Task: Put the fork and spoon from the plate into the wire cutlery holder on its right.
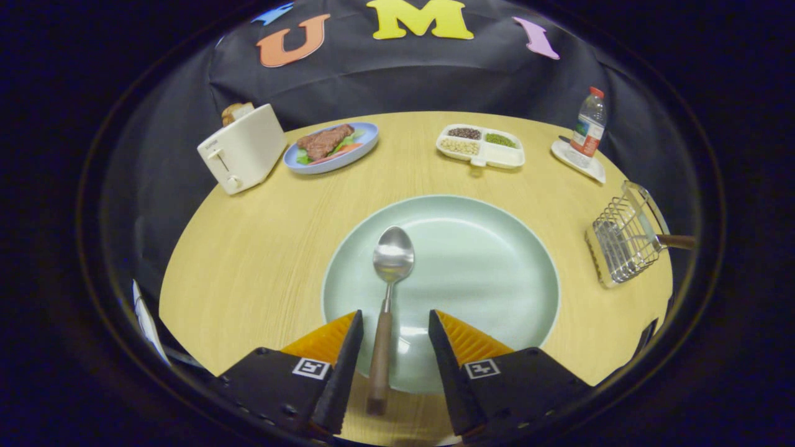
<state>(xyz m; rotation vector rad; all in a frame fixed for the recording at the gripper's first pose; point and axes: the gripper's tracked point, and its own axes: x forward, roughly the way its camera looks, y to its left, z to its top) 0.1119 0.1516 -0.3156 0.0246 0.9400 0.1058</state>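
Note:
A steel spoon [390, 273] with a brown wooden handle lies on the pale green plate [490, 267], bowl pointing away, its handle end reaching over the plate's near rim. My gripper [395, 323] stands open over the plate's near rim, and the spoon's handle runs between the two fingers, closer to the left one, with a gap on each side. The wire cutlery holder [621, 242] stands to the right of the plate near the table edge. A brown-handled utensil [652, 223] rests in it, with the handle sticking out to the right.
Across the round wooden table [248, 267] stand a white toaster [243, 149] holding bread, a blue plate of meat and vegetables [331, 148], a divided tray of beans [480, 146] and a water bottle [588, 127] on a white coaster.

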